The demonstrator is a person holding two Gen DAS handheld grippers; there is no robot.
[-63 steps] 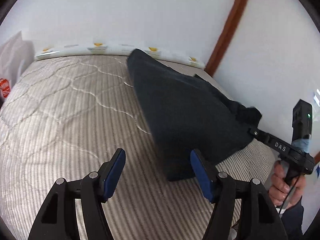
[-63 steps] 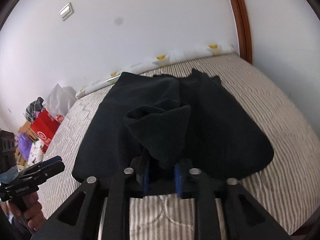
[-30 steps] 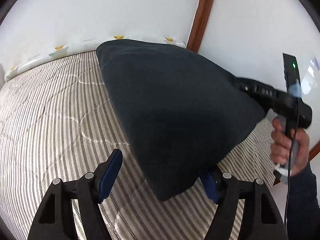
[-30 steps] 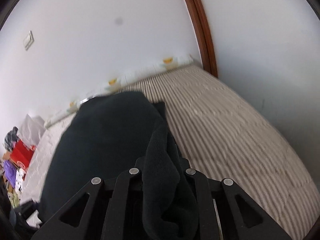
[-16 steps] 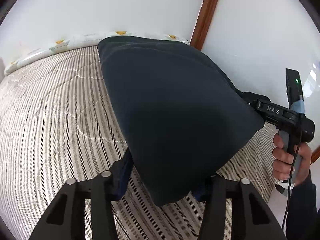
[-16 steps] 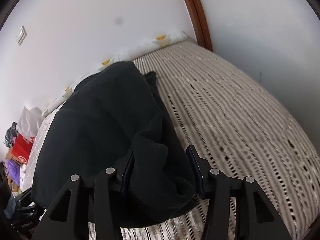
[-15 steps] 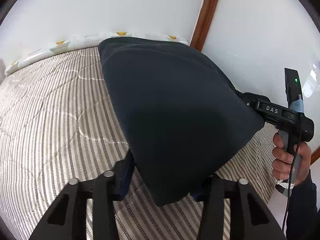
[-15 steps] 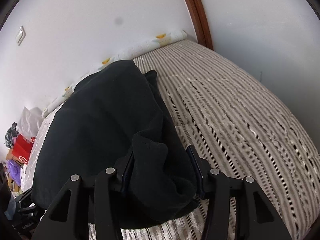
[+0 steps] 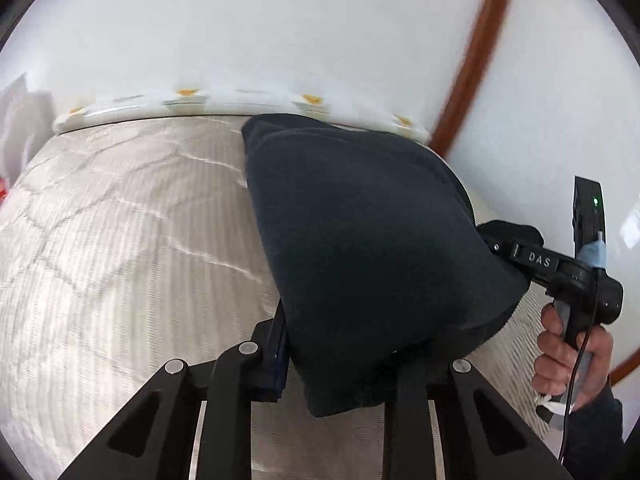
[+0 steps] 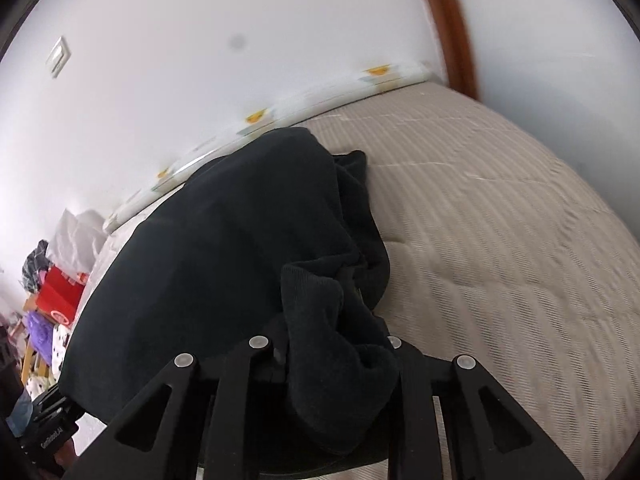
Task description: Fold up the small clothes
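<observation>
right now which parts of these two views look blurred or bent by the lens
Left wrist view: the striped mattress smears with motion blur, the brown door frame bows into a curve, and the dark garment stays fairly sharp. Right wrist view: the mattress stripes streak on the right, the door frame looks soft and curved, and black corners ring the round picture.

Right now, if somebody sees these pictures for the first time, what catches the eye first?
The dark garment comes first: it fills the middle of both views, bunched and lifted over the striped mattress. Both grippers, left and right, have just closed their fingers on its near edge. Beyond it runs the white wall.
</observation>
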